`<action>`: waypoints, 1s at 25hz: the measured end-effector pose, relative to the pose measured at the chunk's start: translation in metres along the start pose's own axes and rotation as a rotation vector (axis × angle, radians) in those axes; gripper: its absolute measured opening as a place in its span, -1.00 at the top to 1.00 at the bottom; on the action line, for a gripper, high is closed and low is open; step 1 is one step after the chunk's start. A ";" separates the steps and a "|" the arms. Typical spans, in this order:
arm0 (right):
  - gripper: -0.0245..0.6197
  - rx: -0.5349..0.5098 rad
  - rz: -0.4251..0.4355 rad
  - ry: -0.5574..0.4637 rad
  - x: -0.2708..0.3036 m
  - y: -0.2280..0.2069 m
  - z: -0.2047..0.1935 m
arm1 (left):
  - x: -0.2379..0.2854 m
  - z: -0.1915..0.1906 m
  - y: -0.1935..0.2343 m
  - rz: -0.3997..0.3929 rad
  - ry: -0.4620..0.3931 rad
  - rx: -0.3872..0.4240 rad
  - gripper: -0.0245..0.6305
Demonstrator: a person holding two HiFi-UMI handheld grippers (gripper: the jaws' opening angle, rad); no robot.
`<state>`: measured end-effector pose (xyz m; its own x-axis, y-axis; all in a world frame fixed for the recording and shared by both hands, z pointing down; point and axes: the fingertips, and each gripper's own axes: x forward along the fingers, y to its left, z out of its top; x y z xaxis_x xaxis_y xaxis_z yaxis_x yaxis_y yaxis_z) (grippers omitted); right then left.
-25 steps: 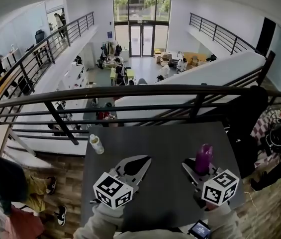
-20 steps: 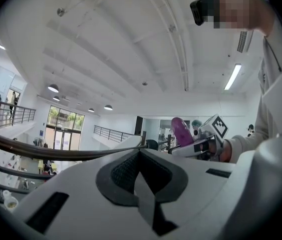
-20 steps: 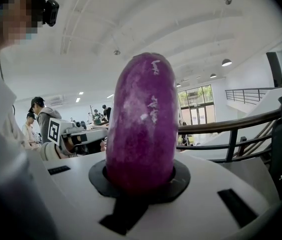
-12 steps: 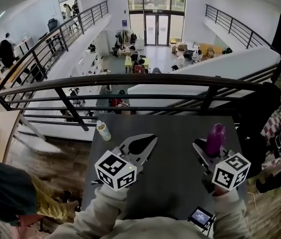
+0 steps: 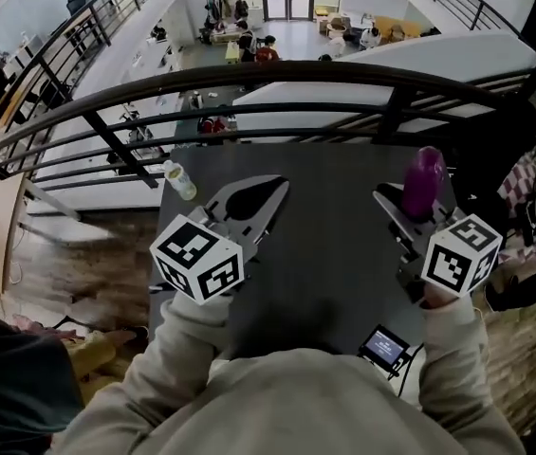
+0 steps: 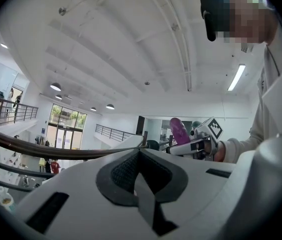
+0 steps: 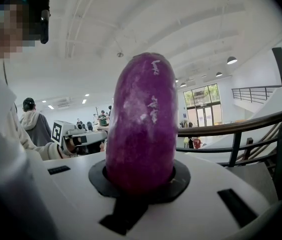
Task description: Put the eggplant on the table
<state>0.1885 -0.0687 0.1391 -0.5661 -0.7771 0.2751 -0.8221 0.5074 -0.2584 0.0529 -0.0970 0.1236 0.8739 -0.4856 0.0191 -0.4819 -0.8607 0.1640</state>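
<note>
Dark table [image 5: 334, 245], bottle [image 5: 179, 180] at its corner

Glossy eggplant [image 7: 141, 124], matt dark table [image 5: 329, 254]

The lower end of the eggplant [image 7: 141, 124] is buried between the fingers [image 5: 393, 214] of the right gripper [image 5: 408, 205], so its base cannot be seen. The near edge of the table [image 5: 334, 254] disappears under the person's sleeves [image 5: 187, 349]. The small device [image 5: 384, 347] at its near corner has a screen too small to read, and so is the label of the bottle [image 5: 180, 180].
</note>
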 end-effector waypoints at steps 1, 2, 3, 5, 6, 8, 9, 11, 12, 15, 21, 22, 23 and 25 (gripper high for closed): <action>0.69 -0.001 0.004 0.001 0.006 0.004 -0.004 | -0.004 -0.003 0.004 0.000 0.004 -0.002 0.91; 0.69 0.000 0.009 0.005 0.011 0.008 -0.008 | -0.006 -0.006 0.007 0.001 0.009 -0.004 0.91; 0.69 0.000 0.013 0.011 0.015 0.010 -0.012 | -0.008 -0.009 0.010 0.002 0.013 -0.007 0.91; 0.69 0.002 0.017 0.029 0.021 0.012 -0.017 | -0.007 -0.014 0.014 -0.001 0.020 -0.018 0.91; 0.69 0.002 0.017 0.037 0.024 0.013 -0.020 | -0.007 -0.016 0.015 -0.004 0.022 -0.023 0.91; 0.69 0.004 0.016 0.051 0.029 0.018 -0.025 | -0.010 -0.020 0.018 -0.010 0.027 -0.034 0.91; 0.69 0.006 0.017 0.055 0.031 0.020 -0.027 | -0.010 -0.023 0.019 -0.013 0.030 -0.039 0.91; 0.69 0.014 0.016 0.061 0.034 0.018 -0.032 | -0.007 -0.028 0.020 -0.018 0.038 -0.049 0.91; 0.69 0.019 0.015 0.066 0.035 0.017 -0.035 | -0.005 -0.031 0.021 -0.021 0.042 -0.055 0.91; 0.69 0.029 0.011 0.086 0.040 0.016 -0.046 | -0.003 -0.043 0.022 -0.028 0.055 -0.073 0.91; 0.69 0.060 0.004 0.136 0.047 0.017 -0.070 | -0.003 -0.068 0.023 -0.032 0.078 -0.129 0.91; 0.69 0.064 0.007 0.143 0.048 0.017 -0.074 | -0.003 -0.072 0.023 -0.031 0.082 -0.138 0.91; 0.69 0.067 0.010 0.149 0.049 0.017 -0.078 | -0.003 -0.076 0.023 -0.030 0.086 -0.146 0.91; 0.69 0.069 0.010 0.166 0.051 0.013 -0.085 | 0.000 -0.085 0.024 -0.026 0.098 -0.161 0.91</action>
<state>0.1437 -0.0701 0.2290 -0.5809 -0.6972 0.4201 -0.8137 0.4831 -0.3233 0.0466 -0.1045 0.2118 0.8917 -0.4398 0.1073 -0.4497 -0.8333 0.3216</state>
